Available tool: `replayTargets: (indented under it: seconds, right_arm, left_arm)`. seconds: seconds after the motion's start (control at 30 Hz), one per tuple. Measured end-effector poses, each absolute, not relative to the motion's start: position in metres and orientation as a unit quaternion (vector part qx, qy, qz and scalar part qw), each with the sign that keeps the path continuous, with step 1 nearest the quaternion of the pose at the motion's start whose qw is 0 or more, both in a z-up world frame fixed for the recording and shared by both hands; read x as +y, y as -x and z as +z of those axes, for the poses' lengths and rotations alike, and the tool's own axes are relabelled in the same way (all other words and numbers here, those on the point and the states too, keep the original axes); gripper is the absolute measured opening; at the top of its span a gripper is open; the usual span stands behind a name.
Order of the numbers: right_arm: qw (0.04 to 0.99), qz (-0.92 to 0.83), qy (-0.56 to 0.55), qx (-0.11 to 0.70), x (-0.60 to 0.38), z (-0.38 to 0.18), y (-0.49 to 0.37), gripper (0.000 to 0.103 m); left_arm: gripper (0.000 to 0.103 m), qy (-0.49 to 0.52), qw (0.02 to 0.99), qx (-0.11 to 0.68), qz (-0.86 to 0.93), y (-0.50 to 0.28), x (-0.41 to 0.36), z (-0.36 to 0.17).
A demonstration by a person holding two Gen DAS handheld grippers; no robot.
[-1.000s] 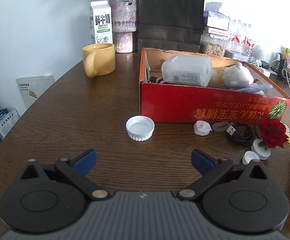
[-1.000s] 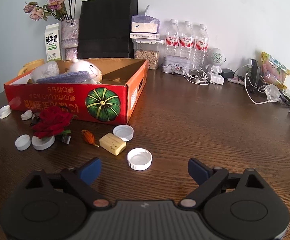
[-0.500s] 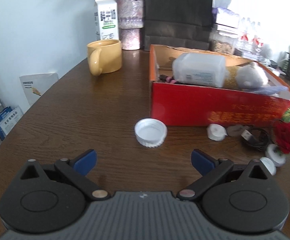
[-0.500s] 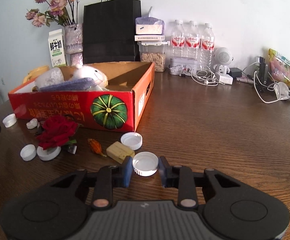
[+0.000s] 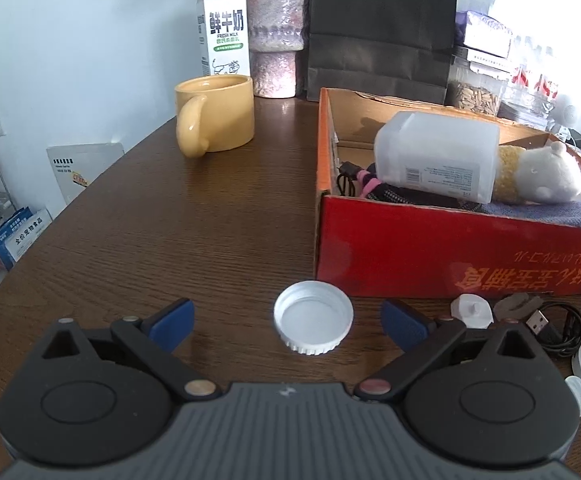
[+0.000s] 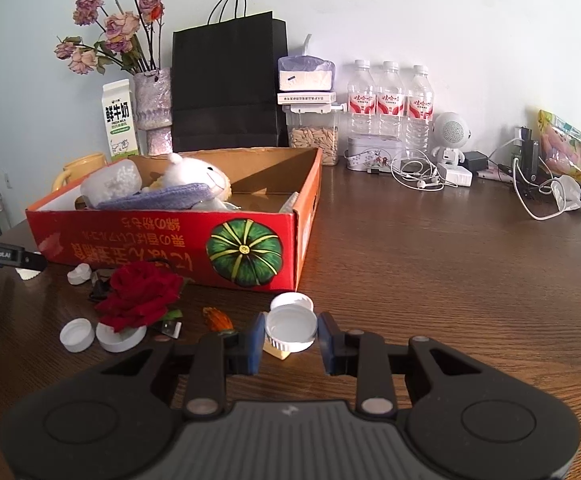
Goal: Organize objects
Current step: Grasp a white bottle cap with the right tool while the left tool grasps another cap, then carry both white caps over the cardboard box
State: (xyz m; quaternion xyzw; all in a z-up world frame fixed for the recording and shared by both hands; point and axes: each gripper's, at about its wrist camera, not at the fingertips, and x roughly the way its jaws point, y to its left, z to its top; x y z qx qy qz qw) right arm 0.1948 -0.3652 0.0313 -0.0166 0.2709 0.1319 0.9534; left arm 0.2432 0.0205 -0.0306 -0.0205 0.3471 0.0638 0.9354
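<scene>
A red cardboard box [image 5: 430,248] [image 6: 130,240] holds a plastic jug, a plush toy and a cloth. My left gripper [image 5: 287,323] is open and low over the table. A white cap [image 5: 313,322] lies open side up between its blue fingertips, a little right of centre and touching neither. My right gripper [image 6: 291,337] is shut on another white cap [image 6: 290,326], held tilted just above a yellow soap bar [image 6: 276,354]. A third white cap [image 6: 290,302] lies just behind it by the box corner.
A red rose [image 6: 140,294] on a white lid, small caps [image 6: 76,334], an orange bit [image 6: 218,318] and a USB cable [image 5: 550,324] lie before the box. A yellow mug [image 5: 218,116], milk carton, vase, black bag [image 6: 226,88] and bottles [image 6: 390,96] line the back.
My right gripper closed on the white cap and raised it slightly over the soap bar. My left gripper moved forward until the other cap came between its open fingers.
</scene>
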Motion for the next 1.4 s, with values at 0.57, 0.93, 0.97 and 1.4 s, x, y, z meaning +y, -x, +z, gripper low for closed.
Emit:
replayTargets:
  seconds: [0.57, 0.93, 0.97, 1.4]
  right_arm:
    - [0.954, 0.140, 0.019, 0.265, -0.356, 0.034, -0.193, 0.027]
    - [0.961, 0.154, 0.025, 0.226, -0.342, 0.057, -0.192, 0.027]
    - [0.962, 0.156, 0.026, 0.222, -0.340, 0.060, -0.193, 0.027]
    - [0.969, 0.175, 0.031, 0.172, -0.302, 0.100, -0.233, 0.027]
  left_arm:
    - [0.040, 0.024, 0.946, 0.321, 0.036, -0.228, 0.014, -0.024]
    - [0.040, 0.020, 0.971, 0.239, 0.002, -0.199, -0.006, 0.022]
    - [0.040, 0.019, 0.972, 0.233, -0.003, -0.199, -0.009, 0.026]
    - [0.040, 0.027, 0.980, 0.192, -0.052, -0.231, -0.057, 0.053]
